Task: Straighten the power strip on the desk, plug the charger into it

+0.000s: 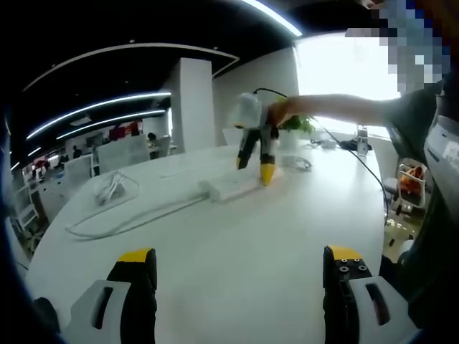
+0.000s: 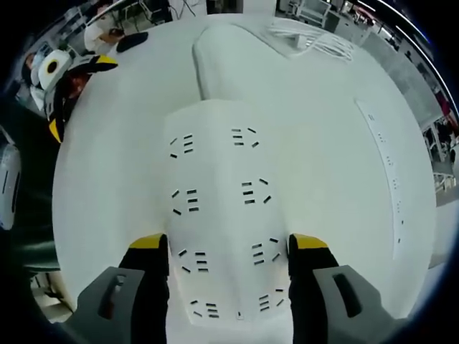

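R gripper (image 2: 228, 251) sits w/ one jaw on each long side of the power strip (image 2: 219, 215), jaws straddling its near end and seemingly closed onto it; contact looks real but can't be 100% sure. From the left gripper view the same gripper (image 1: 258, 161) stands tip-down on the strip (image 1: 233, 186), a hand (image 1: 280, 111) on its handle. The strip's cord (image 2: 215, 50) runs away from it across the desk (image 2: 107, 179). Beyond the strip's far end lies a coiled white cable w/ a small block (image 2: 308, 39), prob the charger. Right of the strip, a second long white strip (image 2: 387, 179) along the desk edge.

L gripper (image 1: 240, 269) hangs wide apart, holding nothing, well short of the strip, over bare desk.

Step in hand, as I judge it: straightening. Next calls for turning the strip square to the desk edge, then letting go and fetching the charger.

No brand, label or text legible anywhere; socket slots only.
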Demonstrator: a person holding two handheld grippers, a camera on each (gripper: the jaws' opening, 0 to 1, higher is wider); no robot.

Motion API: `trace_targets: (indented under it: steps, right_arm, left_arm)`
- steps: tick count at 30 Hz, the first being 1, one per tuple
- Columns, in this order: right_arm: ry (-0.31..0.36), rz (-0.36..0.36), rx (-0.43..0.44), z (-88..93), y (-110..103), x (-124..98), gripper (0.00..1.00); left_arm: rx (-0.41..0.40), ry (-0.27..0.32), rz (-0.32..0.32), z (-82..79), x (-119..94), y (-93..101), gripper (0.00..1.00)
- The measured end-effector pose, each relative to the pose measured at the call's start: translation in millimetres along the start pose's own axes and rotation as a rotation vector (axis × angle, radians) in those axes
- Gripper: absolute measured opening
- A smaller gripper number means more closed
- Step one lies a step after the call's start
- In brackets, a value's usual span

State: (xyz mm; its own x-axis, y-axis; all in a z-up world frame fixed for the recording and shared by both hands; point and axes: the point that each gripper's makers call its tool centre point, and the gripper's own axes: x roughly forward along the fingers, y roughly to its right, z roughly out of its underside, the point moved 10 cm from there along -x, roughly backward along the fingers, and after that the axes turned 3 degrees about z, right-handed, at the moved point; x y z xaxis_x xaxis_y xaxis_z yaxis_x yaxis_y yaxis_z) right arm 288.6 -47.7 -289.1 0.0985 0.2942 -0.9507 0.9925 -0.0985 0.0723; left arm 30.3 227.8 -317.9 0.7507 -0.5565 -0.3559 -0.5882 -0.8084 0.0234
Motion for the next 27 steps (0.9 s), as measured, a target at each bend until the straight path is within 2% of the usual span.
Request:
trace_targets:
  steps: [12,27]
  right_arm:
    - [0.015,0.009,0.001,4.2,-1.2,-5.1,0.7]
    - [0.072,0.051,0.008,5.8,-1.8,-18.3,0.77]
  left_arm:
    - [0.006,0.004,0.008,-3.0,1.4,1.6,1.0]
    - [0.015,0.005,0.01,-4.7,-1.8,5.6,1.0]
